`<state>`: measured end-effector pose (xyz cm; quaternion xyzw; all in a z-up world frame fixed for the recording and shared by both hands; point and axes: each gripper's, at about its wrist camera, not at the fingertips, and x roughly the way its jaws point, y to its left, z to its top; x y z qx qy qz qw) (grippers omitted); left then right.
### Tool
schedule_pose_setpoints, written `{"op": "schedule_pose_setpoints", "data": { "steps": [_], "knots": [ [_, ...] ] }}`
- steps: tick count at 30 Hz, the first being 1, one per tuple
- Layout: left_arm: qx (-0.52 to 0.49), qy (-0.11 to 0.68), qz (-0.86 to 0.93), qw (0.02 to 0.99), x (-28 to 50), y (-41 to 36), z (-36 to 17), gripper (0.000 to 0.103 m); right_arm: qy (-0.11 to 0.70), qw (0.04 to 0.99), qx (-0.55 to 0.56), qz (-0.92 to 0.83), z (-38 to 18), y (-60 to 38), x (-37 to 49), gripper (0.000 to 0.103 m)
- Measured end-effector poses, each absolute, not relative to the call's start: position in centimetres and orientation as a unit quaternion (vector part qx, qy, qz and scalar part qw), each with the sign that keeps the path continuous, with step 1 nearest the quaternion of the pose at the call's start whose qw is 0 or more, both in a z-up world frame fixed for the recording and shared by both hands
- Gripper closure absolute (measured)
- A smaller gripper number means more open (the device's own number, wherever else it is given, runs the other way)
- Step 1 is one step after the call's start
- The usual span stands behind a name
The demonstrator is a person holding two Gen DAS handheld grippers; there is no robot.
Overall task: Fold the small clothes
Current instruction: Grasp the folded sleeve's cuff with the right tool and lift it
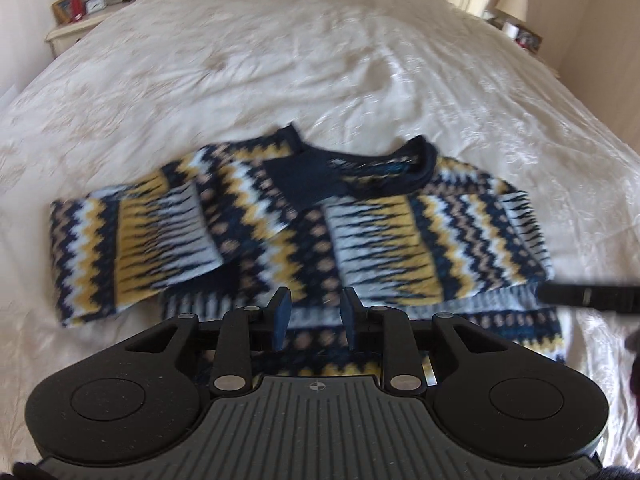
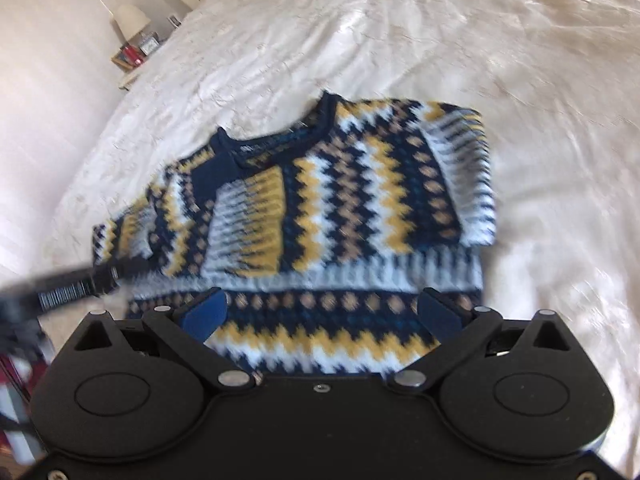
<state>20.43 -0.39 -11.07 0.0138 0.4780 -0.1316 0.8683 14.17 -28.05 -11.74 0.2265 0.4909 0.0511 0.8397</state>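
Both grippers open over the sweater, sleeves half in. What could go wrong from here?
1. The left sleeve lies skewed across the sweater, its cuff near the collar; folding now may lock in a lopsided shape.
2. The left gripper and right gripper both hover at the hem; a shallow pinch might catch only the top knit layer.
3. The bedspread is wrinkled and soft, so a gripper could grab it too.

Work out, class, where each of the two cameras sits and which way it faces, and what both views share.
Left wrist: sits on the left gripper, looking forward over the sweater's hem up the bed; its own jaws show, parted, and the right gripper's tip at the right edge.
Right wrist: sits on the right gripper, facing the hem; jaws wide apart, the left gripper at lower left.
Shared: sweater, bed, a bedside lamp.
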Motion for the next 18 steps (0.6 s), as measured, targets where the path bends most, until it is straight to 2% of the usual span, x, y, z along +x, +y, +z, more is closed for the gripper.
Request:
{"op": "schedule_pose_setpoints", "data": {
  "steps": [7,18],
  "knots": [
    [0.001,0.5,-0.081,0.862,20.1,4.4,-11.8,0.075,0.469,0.84,0.261,0.079,-11.5,-25.8,21.6,0.001],
    [-0.067,0.544,-0.014,0.836,18.7,9.1,-13.9,0.075,0.502,0.825,0.191,0.175,-15.2,-18.7,31.9,0.001]
  ]
}}
